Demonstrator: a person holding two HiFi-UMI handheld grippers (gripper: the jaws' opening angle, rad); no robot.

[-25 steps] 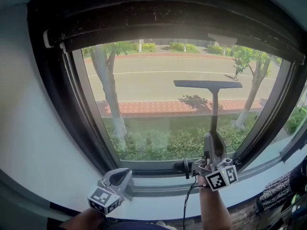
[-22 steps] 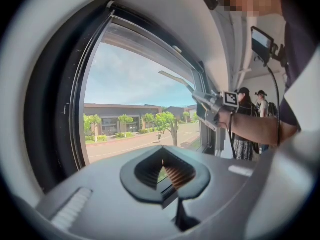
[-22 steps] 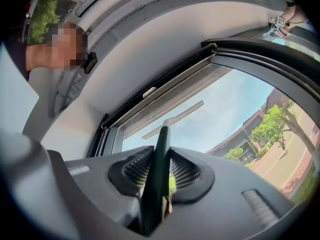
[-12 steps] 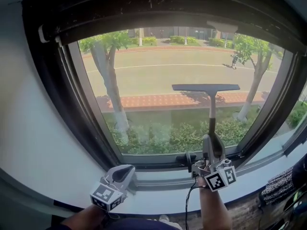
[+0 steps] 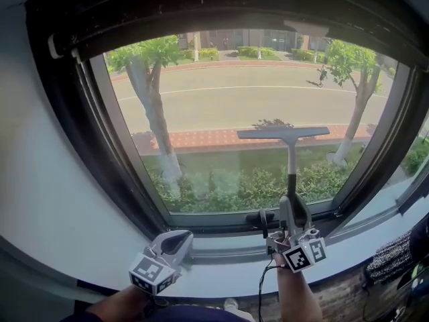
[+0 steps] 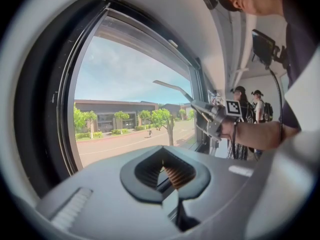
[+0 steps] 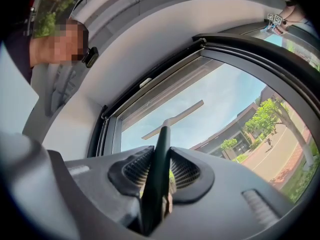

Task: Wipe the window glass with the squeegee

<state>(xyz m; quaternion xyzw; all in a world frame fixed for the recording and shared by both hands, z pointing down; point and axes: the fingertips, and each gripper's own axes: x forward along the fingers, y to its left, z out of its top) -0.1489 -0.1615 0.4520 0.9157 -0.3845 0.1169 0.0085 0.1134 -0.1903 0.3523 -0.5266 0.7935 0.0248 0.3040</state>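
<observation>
Plainly, we had the squeegee [image 5: 290,159] upright against the window glass [image 5: 221,99], with its blade level across the lower pane. Its handle ran straight down into our right gripper [image 5: 293,210], whose jaws were clamped on it just above the sill [image 5: 221,277]. Our left gripper [image 5: 175,243] sat low and left, jaws together on nothing, so we judged any stroke belonged to the right.

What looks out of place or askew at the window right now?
Nothing stands out. The squeegee blade sits nearly level at the window glass, and its handle is clamped in the right gripper. The left gripper is shut and empty, low by the sill.
</observation>
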